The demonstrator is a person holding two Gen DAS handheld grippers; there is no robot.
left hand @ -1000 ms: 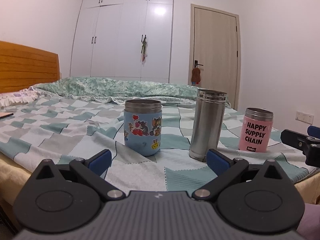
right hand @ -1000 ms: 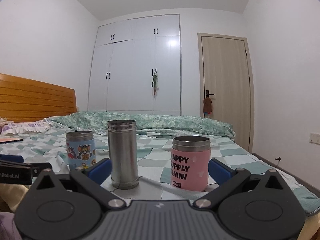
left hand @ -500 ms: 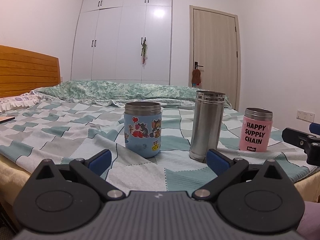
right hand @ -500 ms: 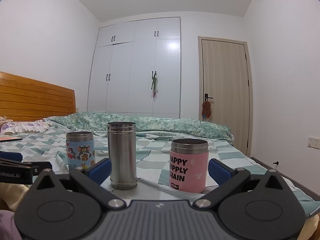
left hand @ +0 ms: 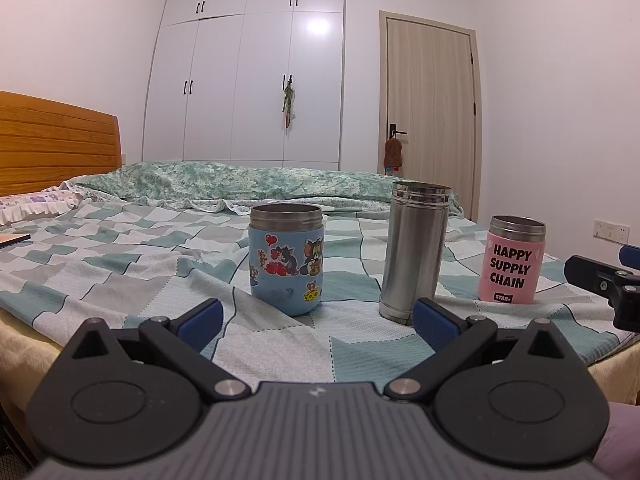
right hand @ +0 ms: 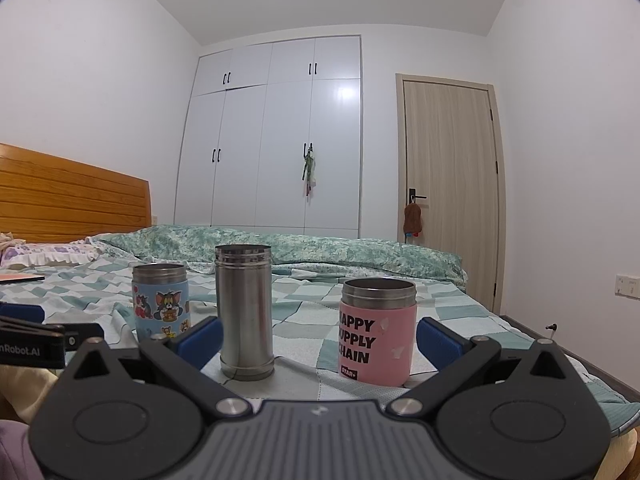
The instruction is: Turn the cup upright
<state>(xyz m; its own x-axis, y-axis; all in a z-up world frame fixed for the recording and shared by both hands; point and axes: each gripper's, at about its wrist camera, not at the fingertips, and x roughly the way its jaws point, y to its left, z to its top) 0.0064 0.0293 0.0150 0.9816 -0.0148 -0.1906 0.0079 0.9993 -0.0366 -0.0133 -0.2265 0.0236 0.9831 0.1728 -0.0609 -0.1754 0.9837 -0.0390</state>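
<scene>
Three cups stand upright in a row on the checked bedspread (left hand: pixel 120 264). A blue cartoon cup (left hand: pixel 286 264) is at the left, a tall steel cup (left hand: pixel 414 250) in the middle, a pink "HAPPY SUPPLY CHAIN" cup (left hand: pixel 514 260) at the right. My left gripper (left hand: pixel 316 316) is open and empty, in front of the blue and steel cups. My right gripper (right hand: pixel 318 338) is open and empty, in front of the steel cup (right hand: pixel 244 308) and the pink cup (right hand: pixel 376 332). The blue cup (right hand: pixel 160 304) is at its left.
The bed's near edge runs just below the cups. A folded green quilt (left hand: pixel 256 180) lies behind them, a wooden headboard (left hand: pixel 52 144) at the left. A white wardrobe (left hand: pixel 256 80) and a door (left hand: pixel 430 112) stand beyond. The other gripper shows at the right edge (left hand: pixel 600 276).
Both grippers have drifted slightly; the views tilted up a little. The cups have not moved and the jaws stay open.
</scene>
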